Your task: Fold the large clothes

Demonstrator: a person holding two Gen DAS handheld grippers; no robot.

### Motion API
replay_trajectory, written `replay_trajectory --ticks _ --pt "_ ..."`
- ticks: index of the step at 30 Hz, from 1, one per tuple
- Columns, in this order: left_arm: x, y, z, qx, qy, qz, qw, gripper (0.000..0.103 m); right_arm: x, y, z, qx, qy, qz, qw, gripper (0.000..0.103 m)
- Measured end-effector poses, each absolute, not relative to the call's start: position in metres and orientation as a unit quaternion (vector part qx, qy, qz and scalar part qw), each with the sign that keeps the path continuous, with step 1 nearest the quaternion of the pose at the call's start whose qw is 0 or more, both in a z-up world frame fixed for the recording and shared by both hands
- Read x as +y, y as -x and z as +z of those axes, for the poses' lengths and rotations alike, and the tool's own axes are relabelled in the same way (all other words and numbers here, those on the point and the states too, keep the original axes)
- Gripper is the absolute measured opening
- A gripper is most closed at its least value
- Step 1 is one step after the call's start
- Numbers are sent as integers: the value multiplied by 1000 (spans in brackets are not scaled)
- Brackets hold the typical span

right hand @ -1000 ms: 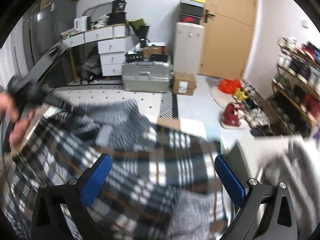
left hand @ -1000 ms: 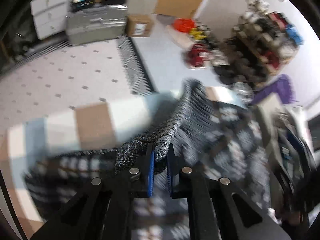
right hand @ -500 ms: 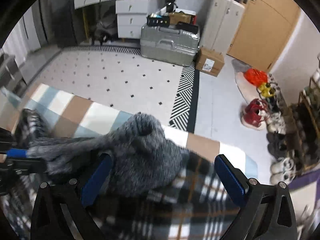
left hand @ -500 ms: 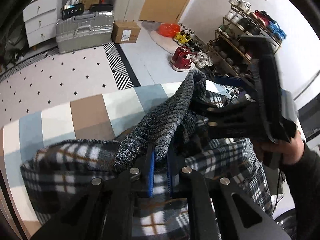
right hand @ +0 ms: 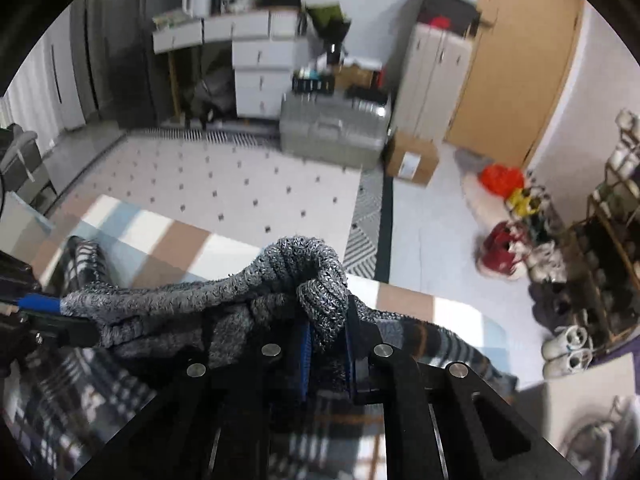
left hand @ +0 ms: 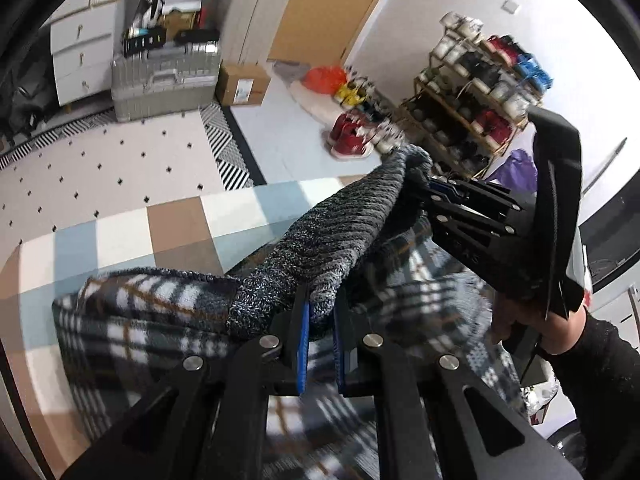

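The grey knit sweater (left hand: 336, 236) hangs stretched above the plaid blanket (left hand: 132, 320). The left gripper (left hand: 320, 344) is clamped on one bunched edge; the right gripper (right hand: 326, 354) is closing on another, knit between its fingers. Step in hand: securing two holds. Next, judged: spread the sweater flat over the blanket.

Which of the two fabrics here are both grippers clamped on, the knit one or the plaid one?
The grey knit garment. The left gripper grips one end, the closing right gripper pinches the other; the plaid fleece lies underneath.
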State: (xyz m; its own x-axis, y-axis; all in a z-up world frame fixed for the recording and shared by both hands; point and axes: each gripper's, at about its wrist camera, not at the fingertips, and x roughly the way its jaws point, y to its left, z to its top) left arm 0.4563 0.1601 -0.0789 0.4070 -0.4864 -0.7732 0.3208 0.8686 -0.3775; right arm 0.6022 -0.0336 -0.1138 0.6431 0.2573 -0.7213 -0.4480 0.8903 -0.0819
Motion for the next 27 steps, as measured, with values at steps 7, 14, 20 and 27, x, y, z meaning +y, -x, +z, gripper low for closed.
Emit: replay_trajectory --ticks 7,14,20,27 --pt "142 -366 -35 437 45 -217 872 5 -63 -514 -62 298 132 216 921 12" --pt "145 -311 -67 446 87 -206 867 5 -95 -426 -74 309 82 235 918 13" --pt "138 -276 -95 462 103 -203 857 5 -103 -379 -126 351 96 238 901 13" --pt "132 -262 -120 494 111 -195 840 5 -108 -363 -178 428 80 243 867 13"
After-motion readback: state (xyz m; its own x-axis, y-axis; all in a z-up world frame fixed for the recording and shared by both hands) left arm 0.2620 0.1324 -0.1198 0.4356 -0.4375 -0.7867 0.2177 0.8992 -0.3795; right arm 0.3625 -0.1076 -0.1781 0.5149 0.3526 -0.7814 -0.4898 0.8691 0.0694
